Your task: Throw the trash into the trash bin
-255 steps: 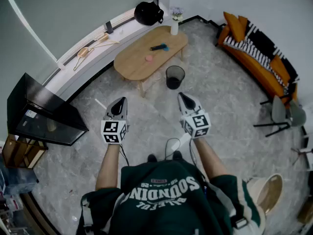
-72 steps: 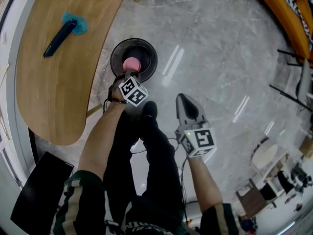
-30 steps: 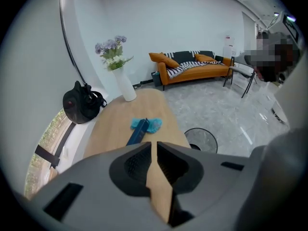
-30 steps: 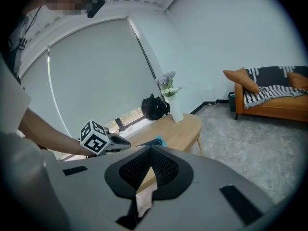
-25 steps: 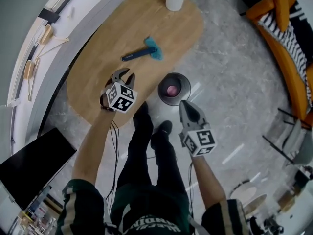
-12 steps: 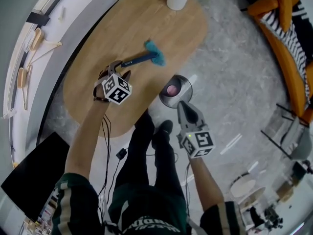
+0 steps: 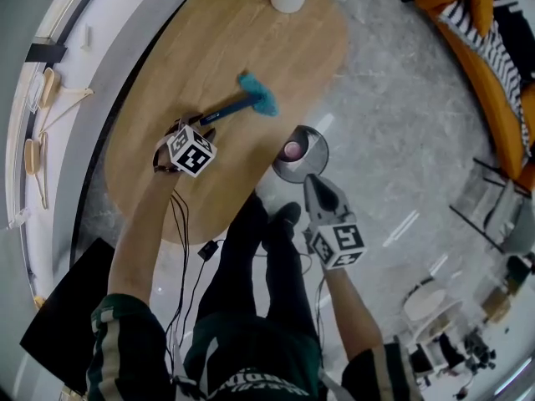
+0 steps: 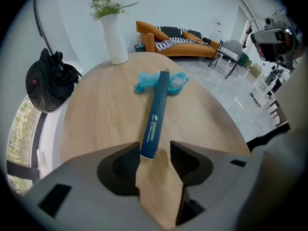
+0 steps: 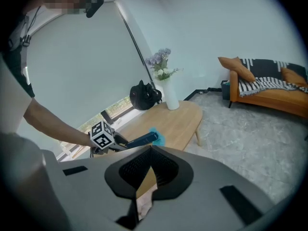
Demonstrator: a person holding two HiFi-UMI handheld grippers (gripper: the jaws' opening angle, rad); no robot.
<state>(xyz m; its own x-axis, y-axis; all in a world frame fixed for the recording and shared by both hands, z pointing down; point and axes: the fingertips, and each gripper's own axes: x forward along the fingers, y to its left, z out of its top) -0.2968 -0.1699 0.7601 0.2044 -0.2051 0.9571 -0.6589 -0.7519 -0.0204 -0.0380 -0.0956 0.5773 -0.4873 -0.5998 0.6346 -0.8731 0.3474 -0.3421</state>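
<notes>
Left gripper view: the left tool points steeply down at the wooden surface. Its jaws have just been opening and now stand released. The near end of a dark blue tube lies between their tips, not clamped. The tube rests flat on the surface, its far end against a teal wad.

In the head view the trash bin stands on the floor just beside the surface's edge, with a pink item inside. The right tool is clenched on nothing, over the floor near the bin.

The step in hand looks like the reach for the tube. Next, the left tool should settle a little lower, close on the tube and carry it over the bin. The wad may need its own trip.
</notes>
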